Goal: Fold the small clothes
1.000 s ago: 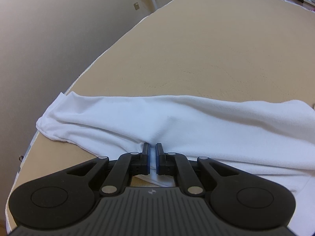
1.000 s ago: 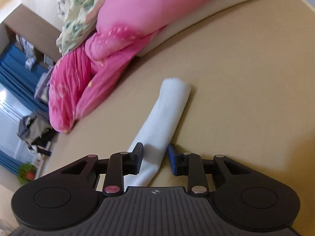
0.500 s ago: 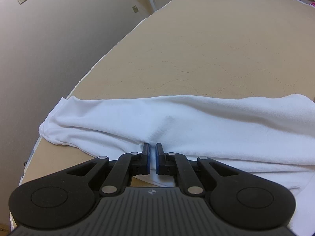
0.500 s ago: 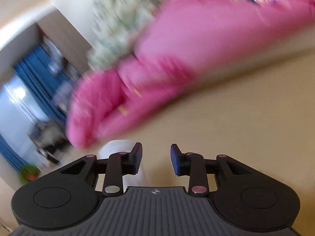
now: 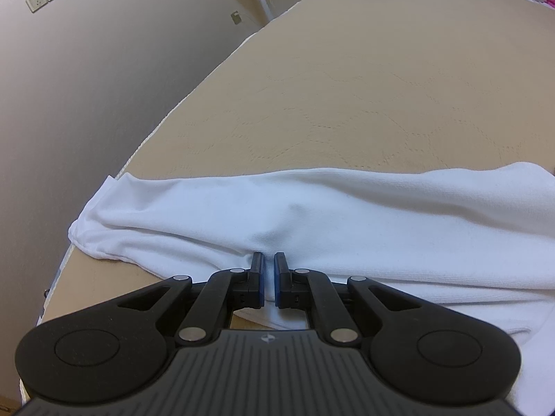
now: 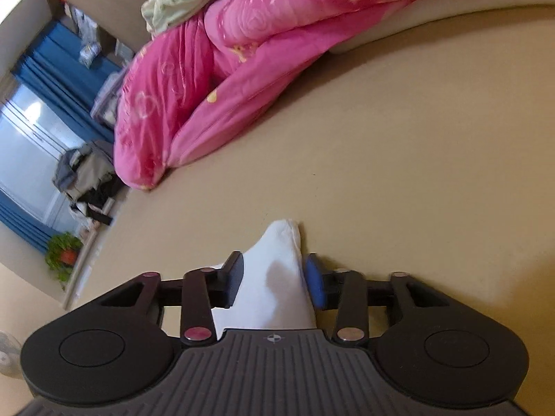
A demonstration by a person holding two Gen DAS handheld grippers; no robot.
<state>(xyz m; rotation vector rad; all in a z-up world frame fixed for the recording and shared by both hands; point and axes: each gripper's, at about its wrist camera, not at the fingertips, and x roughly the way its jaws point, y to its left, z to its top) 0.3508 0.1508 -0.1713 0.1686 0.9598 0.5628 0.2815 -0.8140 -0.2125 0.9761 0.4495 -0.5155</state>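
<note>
**White garment lies crosswise ahead of the left jaws, its far end between the right ones**

White knit cloth, a long narrow garment, is stretched across a tan quilted mattress. In the left wrist view its long axis runs side to side, square to the direction the left gripper points. One end bunches near the mattress's left edge; the other runs out of the picture to the right. A second layer of the same cloth shows beneath it at lower right, so it looks partly folded along its length, though how many layers there are cannot be told.

The left gripper's jaws are nearly together, with a thin strip of white cloth between the blue pads. They appear to pinch the near edge of the garment at about its middle.

In the right wrist view, a rounded end of the garment points away from the camera, in line with the right gripper. Its jaws stand apart on either side of this end, close to the cloth, not squeezing it. Whether the pads touch it cannot be told.

Judging from this, the right hand is the one placed at a free end, and the coming fold would likely carry that end along the long axis toward the left hand's pinch.

Beyond the mattress, a pink quilt is heaped at the far side, well apart from the garment
</note>
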